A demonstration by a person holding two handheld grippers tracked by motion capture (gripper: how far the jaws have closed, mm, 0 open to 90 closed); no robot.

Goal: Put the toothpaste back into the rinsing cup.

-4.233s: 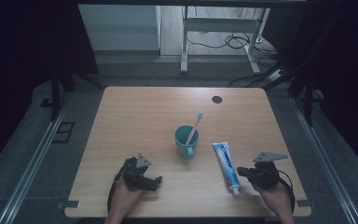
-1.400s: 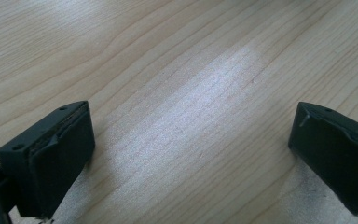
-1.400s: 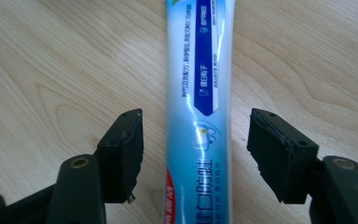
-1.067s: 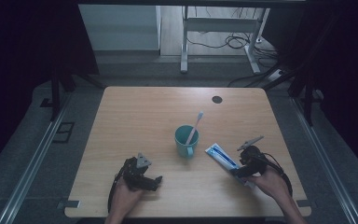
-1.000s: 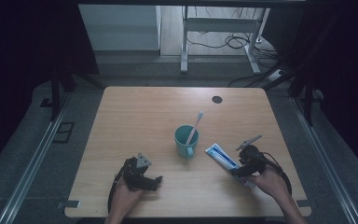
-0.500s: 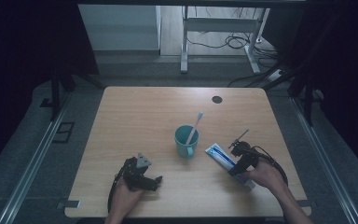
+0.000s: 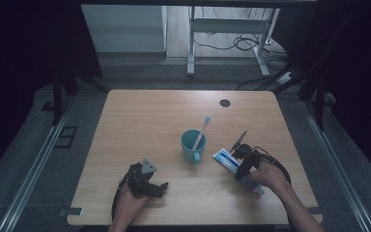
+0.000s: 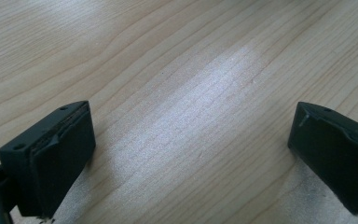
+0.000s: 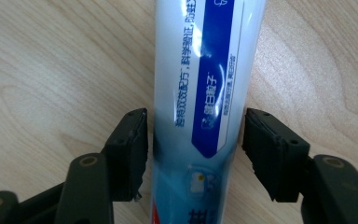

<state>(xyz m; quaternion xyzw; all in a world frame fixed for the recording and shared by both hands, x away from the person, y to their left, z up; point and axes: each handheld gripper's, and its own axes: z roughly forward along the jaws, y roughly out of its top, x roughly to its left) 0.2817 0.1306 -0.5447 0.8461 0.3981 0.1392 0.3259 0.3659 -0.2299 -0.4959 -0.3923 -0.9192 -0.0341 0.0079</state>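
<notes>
Around the toothpaste tube [image 9: 200, 93], right tongs [image 9: 193, 154] nearly closed.

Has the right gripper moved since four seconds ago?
Yes. The right gripper went left, toward the cup, and now straddles the toothpaste tube.

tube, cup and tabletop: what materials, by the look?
Toothpaste tube: looks like glossy soft plastic laminate; bright streaks run along its printed skin. Cup: probably teal plastic with a matt finish, but too small to be sure. Table: light wood or wood-look laminate, with visible grain and a satin sheen. The right tongs straddle the tube.
</notes>
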